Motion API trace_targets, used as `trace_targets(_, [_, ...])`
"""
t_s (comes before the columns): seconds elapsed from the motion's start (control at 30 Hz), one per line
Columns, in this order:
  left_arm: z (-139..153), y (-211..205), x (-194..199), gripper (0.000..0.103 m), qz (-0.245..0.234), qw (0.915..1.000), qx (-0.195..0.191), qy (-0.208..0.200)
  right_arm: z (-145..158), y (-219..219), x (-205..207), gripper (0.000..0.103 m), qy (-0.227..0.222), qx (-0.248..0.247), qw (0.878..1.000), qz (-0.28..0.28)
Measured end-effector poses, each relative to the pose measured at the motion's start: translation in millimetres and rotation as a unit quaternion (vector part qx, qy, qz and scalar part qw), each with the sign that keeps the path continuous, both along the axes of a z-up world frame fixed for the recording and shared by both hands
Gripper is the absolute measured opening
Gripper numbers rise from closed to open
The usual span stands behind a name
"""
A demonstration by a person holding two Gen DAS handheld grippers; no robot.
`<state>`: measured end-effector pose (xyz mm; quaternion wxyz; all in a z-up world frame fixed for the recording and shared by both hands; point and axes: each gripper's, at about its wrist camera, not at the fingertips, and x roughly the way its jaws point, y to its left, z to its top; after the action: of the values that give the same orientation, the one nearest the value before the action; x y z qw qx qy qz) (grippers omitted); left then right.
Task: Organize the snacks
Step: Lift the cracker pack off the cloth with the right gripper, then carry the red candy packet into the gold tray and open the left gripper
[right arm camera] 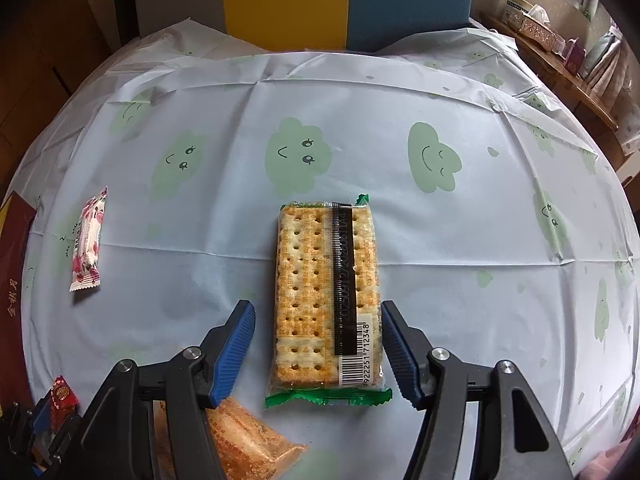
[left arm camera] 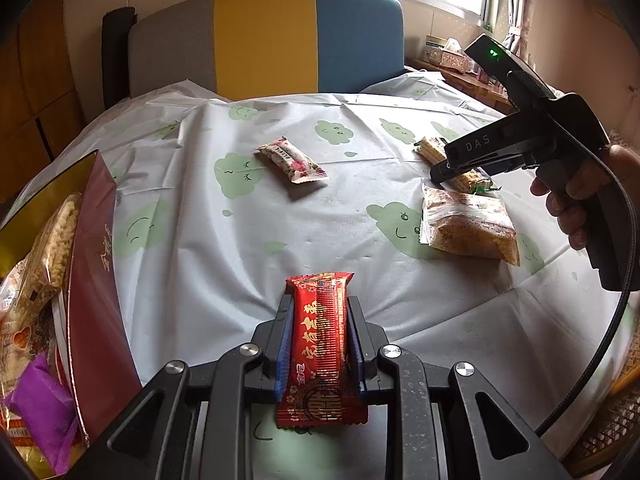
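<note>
Pink snack [right arm camera: 87, 240] and orange packet [right arm camera: 248, 440] beside cracker pack [right arm camera: 320, 296].

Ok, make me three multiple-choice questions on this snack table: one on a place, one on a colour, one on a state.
1. Where does the cracker pack lie?
A. in the box
B. on the tablecloth between the right tool's fingers
C. on the chair

2. What colour is the snack in the left tool?
A. red
B. purple
C. green

3. The right tool is:
A. shut on the pack
B. open around it
C. holding a pink snack

Answers: B, it lies flat on the cloth; A, the wrapper is red; B, gaps show beside both pads.
</note>
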<state>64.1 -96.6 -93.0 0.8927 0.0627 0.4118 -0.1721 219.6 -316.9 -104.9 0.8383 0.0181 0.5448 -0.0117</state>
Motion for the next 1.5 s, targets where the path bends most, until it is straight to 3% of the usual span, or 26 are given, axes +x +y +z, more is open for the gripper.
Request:
trace_targets(0.27, [2,-5,3,0.025,0.002,0.9999,0.012,0.006,1,-4,-12,0.063,-0.002,-0.012,1.0,0.011])
trace_targets(0.33, [2,-7,3,0.024,0.003,0.9998,0.017,0.004,4,3,-11,0.048,0.003,-0.023,1.0,0.016])
trace_targets(0.43, [1,-11,1,0.024,0.003,0.9996,0.029,-0.003,12,16,-15,0.048,-0.017,-0.083,0.996,0.033])
trace_targets(0.7, [1,-13,1,0.024,0.014,0.999,0.042,0.0,0,-2,-9,0.049,0.011,-0.013,0.999,0.029])
trace_targets(0.9, [5,-14,5,0.023,0.022,0.9986,0.044,0.022,0,3,-10,0.05,0.004,-0.039,0.998,0.047])
trace_targets(1.13, [25,1,3,0.023,0.035,0.9986,0.012,0.037,5,22,-23,0.05,-0.004,-0.064,0.996,0.058])
trace_targets(1.5, [71,33,-11,0.023,0.048,0.9987,-0.018,0.003,3,19,-25,0.05,-0.01,-0.061,0.996,0.058])
